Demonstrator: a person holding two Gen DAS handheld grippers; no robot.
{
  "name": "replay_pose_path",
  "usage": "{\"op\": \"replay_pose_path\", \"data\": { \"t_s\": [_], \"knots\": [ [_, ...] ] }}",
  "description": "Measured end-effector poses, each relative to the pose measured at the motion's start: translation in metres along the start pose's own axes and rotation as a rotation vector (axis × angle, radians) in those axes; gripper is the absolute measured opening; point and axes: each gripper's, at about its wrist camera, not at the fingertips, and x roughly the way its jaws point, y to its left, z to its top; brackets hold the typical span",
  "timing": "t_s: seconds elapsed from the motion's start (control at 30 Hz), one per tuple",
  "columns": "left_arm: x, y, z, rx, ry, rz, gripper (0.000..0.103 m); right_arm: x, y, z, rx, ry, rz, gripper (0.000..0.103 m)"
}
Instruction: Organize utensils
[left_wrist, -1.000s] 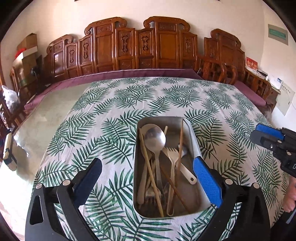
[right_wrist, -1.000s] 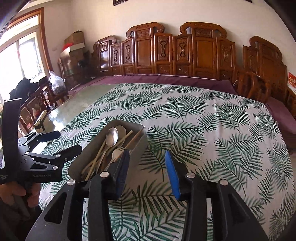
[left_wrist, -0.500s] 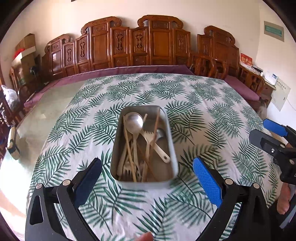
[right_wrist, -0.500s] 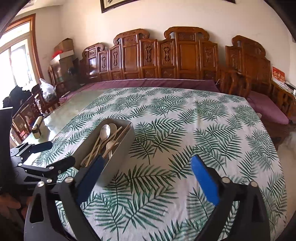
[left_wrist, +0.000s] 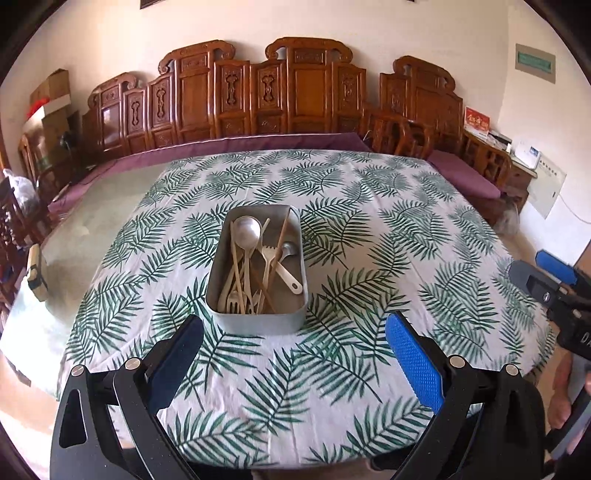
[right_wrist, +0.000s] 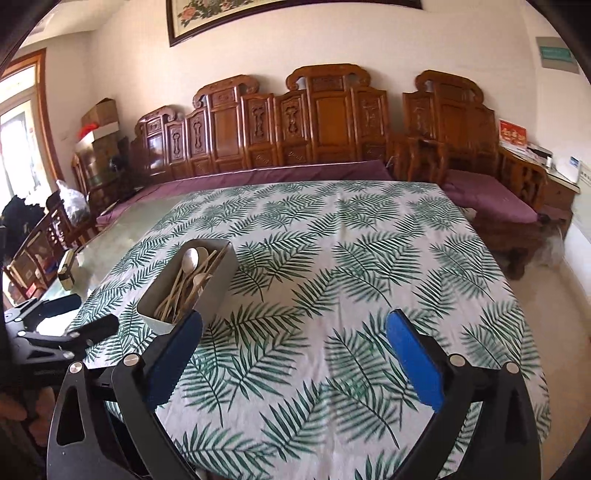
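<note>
Utensils (left_wrist: 255, 266) lie jumbled in a metal tray (left_wrist: 255, 321) that sits on the leaf-print surface (left_wrist: 369, 206): a metal spoon, pale forks, a small ladle and wooden chopsticks, crossed over one another. Relative to the tray, the left gripper (left_wrist: 293, 363) hangs on the near side, facing it squarely, its fingers (left_wrist: 413, 362) spread wide and empty. The right gripper (right_wrist: 293, 360) is near the tray's right corner, well to the side of the contents; its fingers (right_wrist: 413, 362) are also released with nothing between them. Judging by this, the tray is set down and both tools stand clear of it, so either the sorting is done or a fresh pick is about to start. Any further pick would call for dipping into the tray and pinching one handle without snagging the crossed chopsticks.
</note>
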Motion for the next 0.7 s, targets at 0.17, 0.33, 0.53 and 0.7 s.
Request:
{"op": "replay_pose_path", "data": {
  "t_s": [0.17, 0.33, 0.53, 0.7],
  "knots": [
    [-0.021, -0.003, 0.000, 0.007, -0.021, 0.017, 0.095, -0.019, -0.001, -0.008, 0.002, -0.017, -0.011, 0.100],
    [-0.044, -0.008, 0.003, 0.015, -0.053, 0.027, 0.095, -0.043, 0.003, -0.009, 0.002, -0.047, -0.006, 0.100],
    [-0.072, -0.013, 0.006, 0.017, -0.100, 0.020, 0.095, -0.076, 0.011, -0.003, -0.011, -0.099, 0.000, 0.100],
    [-0.094, -0.018, 0.011, 0.020, -0.137, 0.016, 0.095, -0.095, 0.015, 0.001, -0.021, -0.124, 0.000, 0.100]
  ]
}}
